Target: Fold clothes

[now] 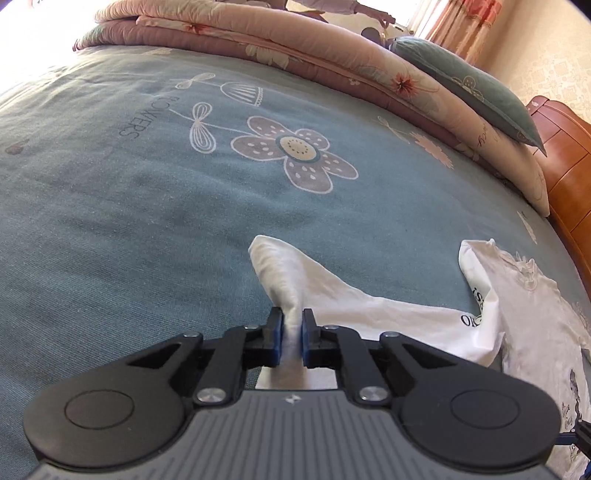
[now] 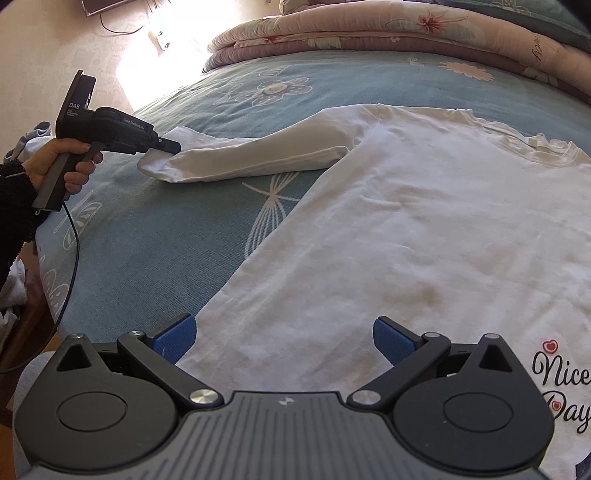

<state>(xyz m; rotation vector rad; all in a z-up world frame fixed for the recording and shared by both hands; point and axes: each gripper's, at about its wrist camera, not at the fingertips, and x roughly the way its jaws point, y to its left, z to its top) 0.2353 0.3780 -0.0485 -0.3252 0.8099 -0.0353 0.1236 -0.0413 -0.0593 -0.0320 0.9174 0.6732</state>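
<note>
**Sleeve pinched at L, R jaws wide over shirt body**

While the left gripper [image 1: 292,338] points down at the bed, its blue pads [image 1: 277,341] are clamped on a bunched fold of white sleeve [image 1: 291,273]. L wrist view: the cloth rises between the pads and runs away from the camera to the cuff end, which lies on the blue flowered bedsheet [image 1: 129,206]. Rest of the white shirt [image 1: 535,314] spreads to the right, partly turned over w/ black lettering showing at the fold. Folded pink quilt [image 1: 258,40] along the far side of the bed, teal pillow [image 1: 472,92] leaning on it, wooden bed frame [image 1: 569,158] at right edge.

R wrist view: right gripper [image 2: 284,341] has jaws spread wide, blue pads [image 2: 177,336] apart, nothing pinched. White shirt [image 2: 424,221] lies flat on the bedsheet [image 2: 166,258] directly beneath and between the pads; contact w/ the cloth can't be judged. "Nice Day" print w/ red hearts near lower right. Long sleeve [image 2: 251,158] extends left from the shoulder, across the sheet. At its cuff the left gripper [image 2: 171,147] grips the fabric; a hand [image 2: 70,166] in a dark fuzzy sleeve holds its handle, cable hanging below. Pink quilt [image 2: 351,33] stacked at the far side. Floor beyond the bed at upper left, strongly sunlit.
</note>
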